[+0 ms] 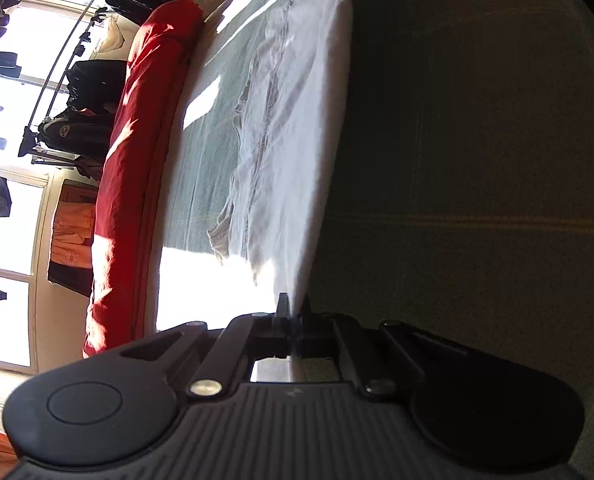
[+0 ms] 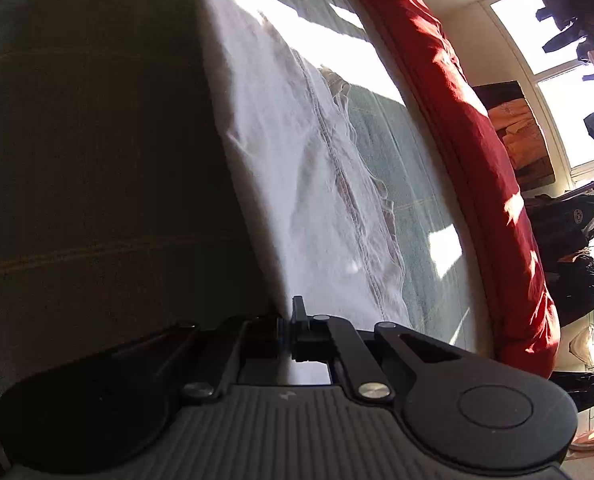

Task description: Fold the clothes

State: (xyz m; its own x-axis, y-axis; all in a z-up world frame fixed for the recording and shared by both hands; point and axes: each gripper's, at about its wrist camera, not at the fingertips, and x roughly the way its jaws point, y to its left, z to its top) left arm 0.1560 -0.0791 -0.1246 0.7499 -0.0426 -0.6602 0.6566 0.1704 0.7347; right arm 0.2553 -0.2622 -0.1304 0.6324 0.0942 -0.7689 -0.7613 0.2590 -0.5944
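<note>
A white garment [image 1: 297, 120] with visible seams is stretched taut between my two grippers above a green bedspread [image 1: 477, 160]. My left gripper [image 1: 295, 312] is shut on one edge of the white garment, its jaws pinched together on the cloth. In the right wrist view my right gripper [image 2: 287, 314] is shut on the opposite edge of the same garment [image 2: 297, 168]. Both views are rolled sideways. The garment's lower part hangs toward the bed [image 2: 97, 160] and casts a dark shadow on it.
A red duvet roll [image 1: 137, 160] lies along the far side of the bed, also in the right wrist view [image 2: 477, 140]. Beyond it stand a clothes rack with dark garments [image 1: 81, 92] and bright windows [image 1: 9, 220]. Sun patches fall on the bedspread.
</note>
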